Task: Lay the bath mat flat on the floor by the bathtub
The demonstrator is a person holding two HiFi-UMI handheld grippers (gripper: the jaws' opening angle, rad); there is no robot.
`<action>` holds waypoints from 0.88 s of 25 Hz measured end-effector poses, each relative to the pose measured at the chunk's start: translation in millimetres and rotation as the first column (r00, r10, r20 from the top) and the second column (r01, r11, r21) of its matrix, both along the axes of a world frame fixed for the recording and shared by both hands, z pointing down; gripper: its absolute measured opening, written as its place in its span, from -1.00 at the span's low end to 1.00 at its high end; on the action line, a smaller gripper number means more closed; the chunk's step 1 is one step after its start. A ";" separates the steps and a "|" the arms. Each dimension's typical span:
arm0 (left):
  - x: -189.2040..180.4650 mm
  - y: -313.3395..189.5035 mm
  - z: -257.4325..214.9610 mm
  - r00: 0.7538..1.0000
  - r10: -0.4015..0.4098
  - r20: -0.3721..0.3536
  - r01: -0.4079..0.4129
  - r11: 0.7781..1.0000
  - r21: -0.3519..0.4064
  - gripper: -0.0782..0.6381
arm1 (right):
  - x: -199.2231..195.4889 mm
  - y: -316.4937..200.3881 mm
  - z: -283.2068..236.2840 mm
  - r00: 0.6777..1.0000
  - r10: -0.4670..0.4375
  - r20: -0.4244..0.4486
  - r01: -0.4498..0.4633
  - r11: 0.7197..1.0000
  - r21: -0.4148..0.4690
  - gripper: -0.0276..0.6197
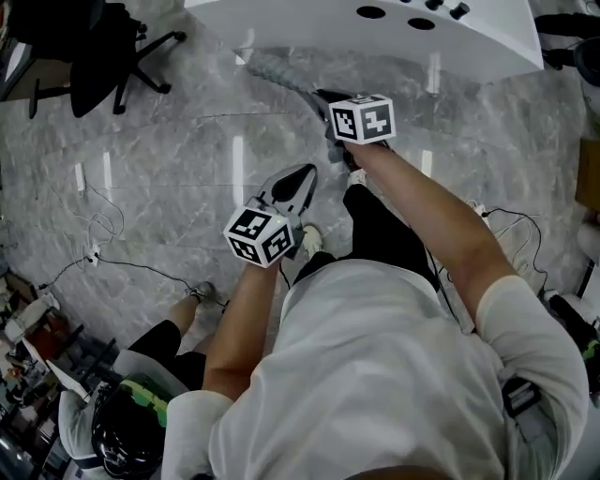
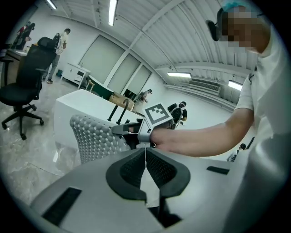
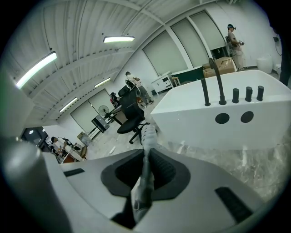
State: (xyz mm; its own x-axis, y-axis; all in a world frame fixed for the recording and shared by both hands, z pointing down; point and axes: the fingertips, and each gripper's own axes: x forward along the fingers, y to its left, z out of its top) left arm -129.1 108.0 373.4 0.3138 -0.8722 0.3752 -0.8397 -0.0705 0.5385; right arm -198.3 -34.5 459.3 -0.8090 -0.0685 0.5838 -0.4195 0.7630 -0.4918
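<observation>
The grey, bumpy bath mat (image 1: 277, 73) hangs bunched above the marble floor, just in front of the white bathtub (image 1: 309, 23). My right gripper (image 1: 323, 97) is shut on one end of it. In the right gripper view the mat (image 3: 148, 136) runs edge-on out of the shut right gripper (image 3: 145, 157) toward the tub (image 3: 200, 118). My left gripper (image 1: 305, 173) is held lower and nearer my body, apart from the mat. In the left gripper view its jaws (image 2: 145, 152) meet at the tips, and the mat (image 2: 95, 136) hangs from the right gripper (image 2: 122, 129) beyond them.
A black office chair (image 1: 103, 56) stands at the far left. Thin cables (image 1: 103, 253) trail over the floor on the left, and more cables (image 1: 506, 220) lie on the right. Another person (image 1: 122, 431) crouches at the lower left. My own legs and shoes are below the grippers.
</observation>
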 end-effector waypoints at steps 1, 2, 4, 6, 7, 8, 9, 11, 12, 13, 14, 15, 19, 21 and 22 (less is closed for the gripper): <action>1.8 -16.3 6.2 1.000 0.011 0.000 -0.011 1.000 -0.011 -0.73 | -3.7 -13.2 7.9 1.000 0.001 0.003 -0.001 1.000 -0.005 -0.75; 3.6 -32.7 12.3 1.000 0.020 0.000 -0.020 1.000 -0.022 -0.73 | -7.1 -26.5 16.0 1.000 0.003 0.008 -0.003 1.000 -0.013 -0.75; 8.3 -63.5 22.5 0.999 0.035 0.000 -0.035 0.999 -0.039 -0.73 | -11.2 -51.6 32.7 1.000 0.014 0.027 -0.012 0.999 -0.042 -0.75; 14.4 -90.9 30.1 0.999 0.043 -0.004 -0.043 0.998 -0.052 -0.73 | -10.8 -75.6 47.8 0.998 0.031 0.049 -0.027 0.997 -0.077 -0.75; 16.8 -104.3 34.4 0.999 0.044 -0.008 -0.045 0.997 -0.058 -0.73 | -10.0 -88.2 55.2 0.997 0.041 0.061 -0.035 0.995 -0.093 -0.75; 18.1 -118.1 40.0 0.999 0.046 -0.012 -0.047 0.997 -0.064 -0.72 | -9.6 -101.9 63.3 0.996 0.051 0.073 -0.044 0.993 -0.106 -0.75; 18.3 -131.9 47.0 0.999 0.050 -0.015 -0.051 0.996 -0.070 -0.73 | -9.4 -117.2 72.6 0.995 0.065 0.082 -0.056 0.992 -0.114 -0.75; 18.0 -156.0 63.4 0.997 0.069 -0.023 -0.071 0.994 -0.085 -0.73 | -5.6 -150.2 95.1 0.991 0.108 0.078 -0.099 0.989 -0.113 -0.75; 19.5 -166.1 71.6 0.996 0.085 -0.031 -0.088 0.992 -0.094 -0.73 | -1.0 -165.7 107.9 0.988 0.136 0.074 -0.127 0.985 -0.116 -0.75; 22.9 -175.4 79.2 0.994 0.106 -0.041 -0.109 0.989 -0.102 -0.73 | 5.4 -180.0 120.9 0.984 0.164 0.073 -0.154 0.980 -0.124 -0.75; 28.5 -184.0 86.3 0.990 0.130 -0.051 -0.135 0.985 -0.109 -0.73 | 13.8 -193.6 133.4 0.979 0.191 0.075 -0.180 0.974 -0.134 -0.75; 36.0 -192.0 93.2 0.986 0.158 -0.058 -0.163 0.980 -0.116 -0.73 | 24.6 -206.7 145.6 0.973 0.217 0.077 -0.205 0.968 -0.144 -0.75; 68.3 -225.2 123.1 0.961 0.268 -0.064 -0.275 0.951 -0.140 -0.73 | 88.3 -265.7 189.9 0.941 0.331 0.064 -0.319 0.936 -0.151 -0.75; 79.1 -240.6 135.8 0.950 0.305 -0.072 -0.312 0.939 -0.143 -0.73 | 124.8 -293.2 207.8 0.923 0.384 0.038 -0.377 0.918 -0.126 -0.75; 83.5 -247.1 141.2 0.944 0.321 -0.077 -0.329 0.933 -0.144 -0.73 | 142.8 -303.9 216.4 0.914 0.405 0.022 -0.400 0.909 -0.113 -0.75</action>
